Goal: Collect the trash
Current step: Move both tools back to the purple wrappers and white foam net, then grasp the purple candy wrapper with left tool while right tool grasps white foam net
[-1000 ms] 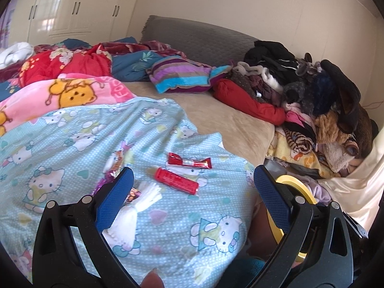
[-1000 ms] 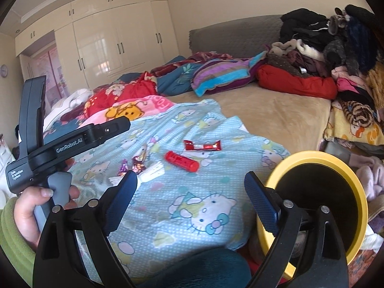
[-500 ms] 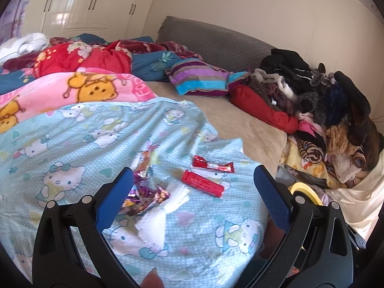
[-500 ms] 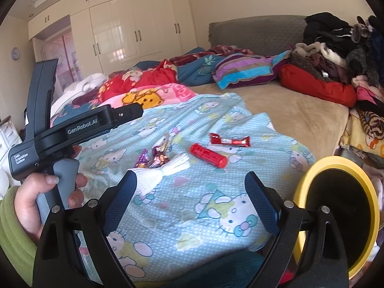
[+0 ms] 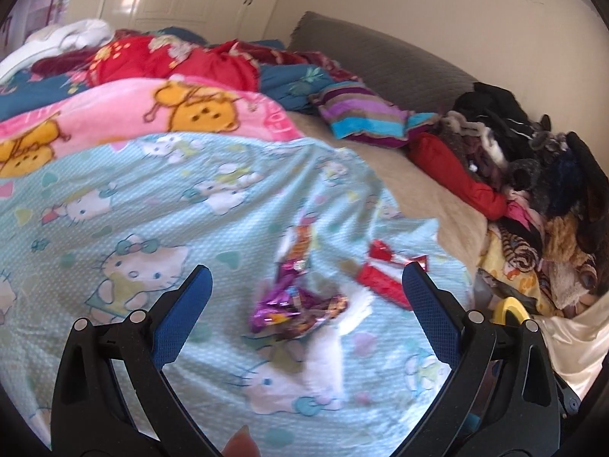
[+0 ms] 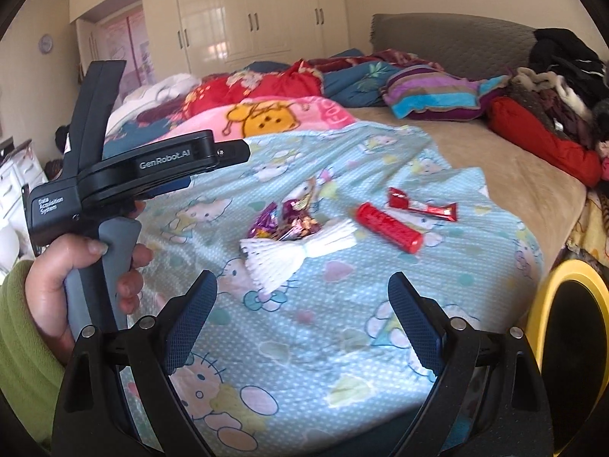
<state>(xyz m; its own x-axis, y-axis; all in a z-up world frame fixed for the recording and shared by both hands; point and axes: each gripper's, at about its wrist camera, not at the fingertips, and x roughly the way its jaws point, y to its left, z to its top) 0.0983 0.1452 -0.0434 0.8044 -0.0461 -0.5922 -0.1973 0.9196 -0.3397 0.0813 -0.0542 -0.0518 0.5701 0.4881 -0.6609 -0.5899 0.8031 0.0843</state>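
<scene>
My yellow-rimmed bin (image 6: 571,346) stands off the bed's corner at my right; its dark inside shows me nothing I can make out. In the left view only a sliver of its rim (image 5: 508,306) peeks past my finger.

Since a second ago my left gripper (image 5: 306,306) has swung left and closer, so the purple foil wrappers (image 5: 297,304) now sit between its spread, empty fingers instead of the red tube. My right gripper (image 6: 302,318) has also turned leftward, pushing the bin toward the frame's edge; its fingers are spread wide too, holding nothing.

The trash lies together on the Hello Kitty sheet (image 6: 304,361): foil wrappers (image 6: 283,222) touching a white foam net sleeve (image 6: 293,253), a red tube (image 6: 388,226) just beside it, and a red candy-bar wrapper (image 6: 420,203) behind that. A striped pillow (image 6: 437,95) and a heap of clothes (image 5: 533,190) lie well apart, beyond them.
</scene>
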